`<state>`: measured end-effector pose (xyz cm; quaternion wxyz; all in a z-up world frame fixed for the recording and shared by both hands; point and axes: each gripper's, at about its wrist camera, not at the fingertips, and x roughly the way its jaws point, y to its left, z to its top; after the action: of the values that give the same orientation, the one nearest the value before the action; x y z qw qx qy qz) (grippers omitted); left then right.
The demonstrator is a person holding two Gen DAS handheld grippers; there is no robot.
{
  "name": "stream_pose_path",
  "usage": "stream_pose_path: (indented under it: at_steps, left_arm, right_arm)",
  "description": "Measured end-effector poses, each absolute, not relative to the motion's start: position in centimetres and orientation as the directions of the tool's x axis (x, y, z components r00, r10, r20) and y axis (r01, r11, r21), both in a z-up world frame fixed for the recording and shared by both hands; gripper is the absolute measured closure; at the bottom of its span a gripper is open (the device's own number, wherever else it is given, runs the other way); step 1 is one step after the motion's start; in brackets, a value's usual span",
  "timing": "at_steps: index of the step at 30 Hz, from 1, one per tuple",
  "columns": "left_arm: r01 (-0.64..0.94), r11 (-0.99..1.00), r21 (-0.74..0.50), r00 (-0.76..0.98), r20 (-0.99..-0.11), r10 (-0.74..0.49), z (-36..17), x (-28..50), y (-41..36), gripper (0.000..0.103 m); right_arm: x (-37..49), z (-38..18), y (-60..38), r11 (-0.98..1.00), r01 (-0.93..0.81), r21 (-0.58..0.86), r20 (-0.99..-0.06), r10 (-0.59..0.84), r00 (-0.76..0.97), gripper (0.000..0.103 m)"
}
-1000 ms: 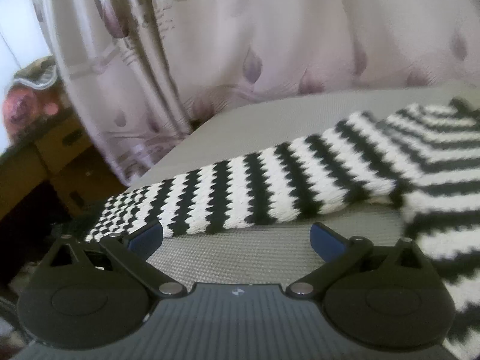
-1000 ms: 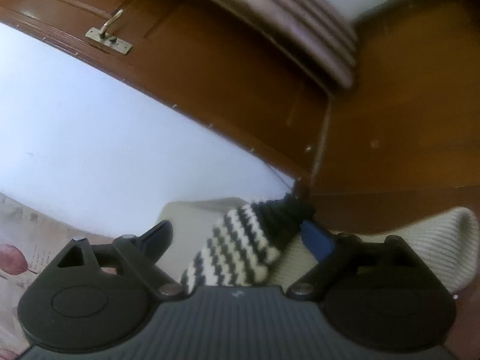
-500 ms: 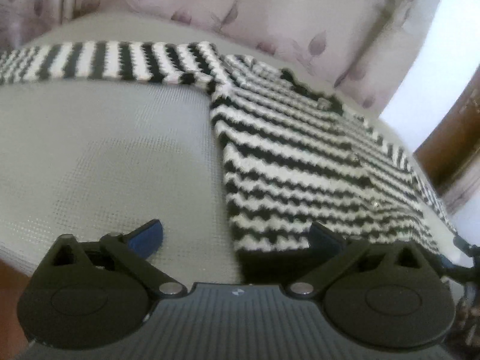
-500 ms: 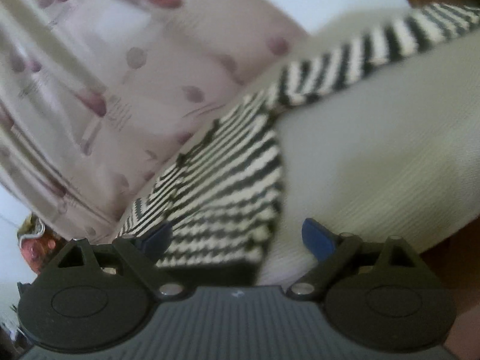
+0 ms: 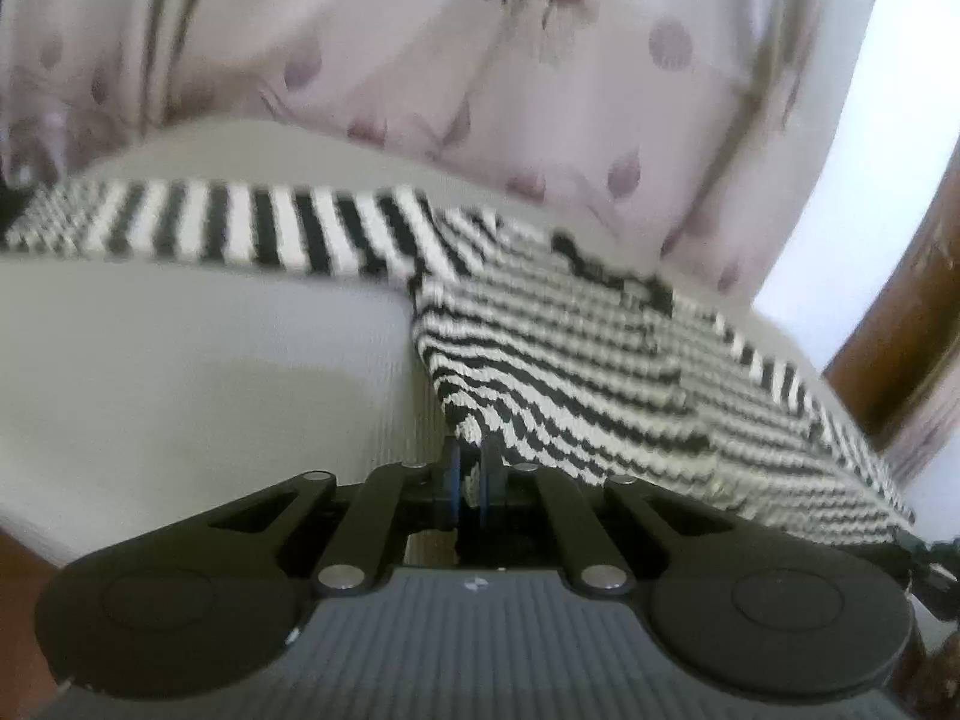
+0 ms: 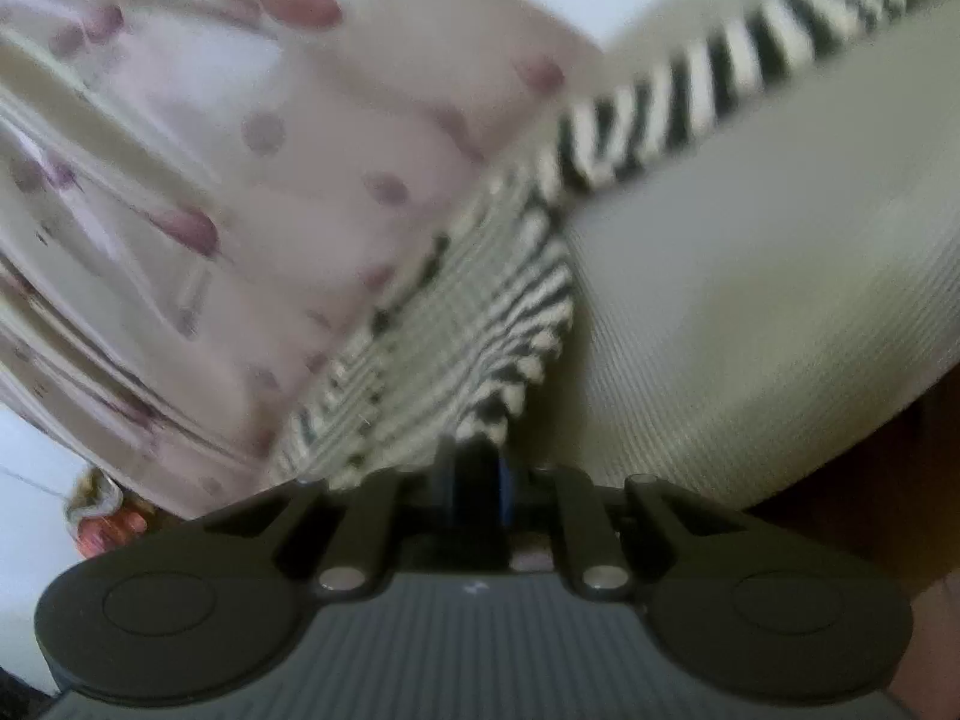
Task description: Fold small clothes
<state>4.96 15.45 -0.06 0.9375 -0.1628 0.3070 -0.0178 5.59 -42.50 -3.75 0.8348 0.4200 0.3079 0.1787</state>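
Observation:
A small black-and-white striped knit sweater lies spread on a pale grey cushion, one sleeve stretched out to the left. My left gripper is shut on the sweater's near left bottom corner. In the right wrist view the sweater runs up and away, its other sleeve reaching toward the upper right. My right gripper is shut on the near right bottom corner of the hem. Both views are blurred by motion.
A pink patterned curtain hangs close behind the cushion and also shows in the right wrist view. Brown wooden furniture stands at the far right. The cushion's front edge drops off near the right gripper.
Both grippers were open half a second ago, straddling the sweater's bottom corners. Now both have shut on the hem corners. Earlier still, each was pointed toward a sleeve end.

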Motion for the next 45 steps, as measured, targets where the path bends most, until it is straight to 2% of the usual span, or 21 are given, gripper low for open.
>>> stream_pose_path:
  at_steps: [4, 6, 7, 9, 10, 11, 12, 14, 16, 17, 18, 19, 20, 23, 29, 34, 38, 42, 44, 45]
  left_arm:
    - [-0.058, 0.952, -0.300, 0.741, -0.652, -0.161, -0.7, 5.0, 14.8, 0.096]
    - [-0.060, 0.983, -0.176, 0.705, -0.704, -0.083, -2.6, 4.9, 13.3, 0.096]
    - [-0.065, 0.992, -0.112, 0.705, -0.709, -0.034, -3.3, 4.8, 12.7, 0.096]
    - [-0.075, 0.994, -0.086, 0.740, -0.673, -0.002, -3.2, 4.0, 12.5, 0.092]
    - [-0.077, 0.994, -0.084, 0.764, -0.645, 0.005, -2.6, 3.6, 12.5, 0.084]
    - [-0.077, 0.994, -0.074, 0.789, -0.614, 0.015, -1.9, 3.3, 12.4, 0.064]
    - [-0.080, 0.995, -0.066, 0.814, -0.580, 0.027, -1.1, 3.2, 12.2, 0.035]
    - [-0.087, 0.993, -0.080, 0.866, -0.498, 0.036, 0.3, 2.8, 12.1, 0.002]
    - [-0.069, 0.992, -0.104, 0.912, -0.410, 0.021, 1.3, 3.0, 11.3, 0.000]
    - [-0.064, 0.993, -0.095, 0.922, -0.387, 0.023, 1.4, 3.8, 10.7, 0.000]
    - [-0.065, 0.995, -0.076, 0.925, -0.379, 0.032, 1.4, 4.9, 9.8, 0.000]
    - [-0.059, 0.996, -0.060, 0.924, -0.381, 0.032, 1.2, 6.1, 8.9, 0.000]
    - [-0.050, 0.998, -0.049, 0.921, -0.388, 0.027, 0.8, 7.4, 8.3, 0.000]
    - [-0.054, 0.998, -0.031, 0.910, -0.414, 0.036, -0.9, 11.2, 7.1, 0.000]
    - [-0.118, 0.991, 0.057, 0.893, -0.431, 0.131, -4.1, 16.6, 6.9, 0.001]
    - [-0.090, 0.996, 0.014, 0.841, -0.535, 0.083, -5.5, 17.9, 7.6, 0.001]
    - [-0.075, 0.997, -0.016, 0.855, -0.516, 0.056, -5.7, 17.5, 8.0, 0.000]
    - [-0.092, 0.995, -0.048, 0.832, -0.553, 0.050, -5.8, 18.2, 8.4, 0.000]
    - [-0.105, 0.991, -0.083, 0.824, -0.565, 0.040, -5.9, 18.5, 8.8, 0.000]
    - [-0.115, 0.988, -0.101, 0.821, -0.570, 0.037, -6.0, 18.6, 9.1, 0.000]
  right_arm:
    - [4.3, -2.0, -44.5, 0.617, -0.015, 0.787, -0.407, 0.536, 0.740, 0.097]
    - [3.9, -3.2, -45.0, 0.640, 0.028, 0.768, -0.457, 0.517, 0.724, 0.097]
    - [3.6, -4.2, -45.3, 0.646, 0.059, 0.761, -0.483, 0.503, 0.717, 0.097]
    - [2.8, -5.1, -46.0, 0.634, 0.076, 0.769, -0.480, 0.495, 0.724, 0.096]
    - [2.3, -5.1, -46.5, 0.629, 0.078, 0.773, -0.466, 0.480, 0.743, 0.094]
    - [2.0, -4.9, -46.9, 0.626, 0.079, 0.776, -0.449, 0.460, 0.766, 0.094]
    - [1.6, -4.5, -47.8, 0.617, 0.071, 0.784, -0.420, 0.443, 0.792, 0.094]
    - [1.3, -3.4, -50.2, 0.602, 0.060, 0.797, -0.358, 0.390, 0.849, 0.091]
    - [1.3, -2.7, -52.6, 0.611, 0.061, 0.789, -0.327, 0.334, 0.884, 0.081]
    - [1.5, -2.5, -54.2, 0.606, 0.082, 0.791, -0.321, 0.298, 0.899, 0.066]
    - [1.8, -2.4, -55.5, 0.586, 0.102, 0.804, -0.313, 0.271, 0.910, 0.039]
    - [2.2, -2.8, -57.3, 0.539, 0.115, 0.835, -0.290, 0.251, 0.924, 0.026]
    - [2.6, -3.3, -58.7, 0.493, 0.126, 0.861, -0.273, 0.238, 0.932, 0.019]
    - [4.2, -4.9, -62.5, 0.383, 0.180, 0.906, -0.264, 0.180, 0.947, 0.019]
    - [7.8, -7.3, -67.3, 0.290, 0.314, 0.904, -0.339, 0.040, 0.940, 0.019]
    - [10.7, -8.9, -69.4, 0.202, 0.343, 0.917, -0.354, 0.016, 0.935, 0.018]
    - [12.3, -8.0, -69.4, 0.258, 0.421, 0.870, -0.421, -0.059, 0.905, 0.009]
    - [13.8, -7.6, -69.5, 0.312, 0.454, 0.835, -0.450, -0.088, 0.889, 0.009]
    - [14.6, -7.4, -69.4, 0.350, 0.466, 0.813, -0.467, -0.087, 0.880, 0.010]
    - [15.0, -7.2, -69.2, 0.379, 0.470, 0.797, -0.476, -0.085, 0.875, 0.018]
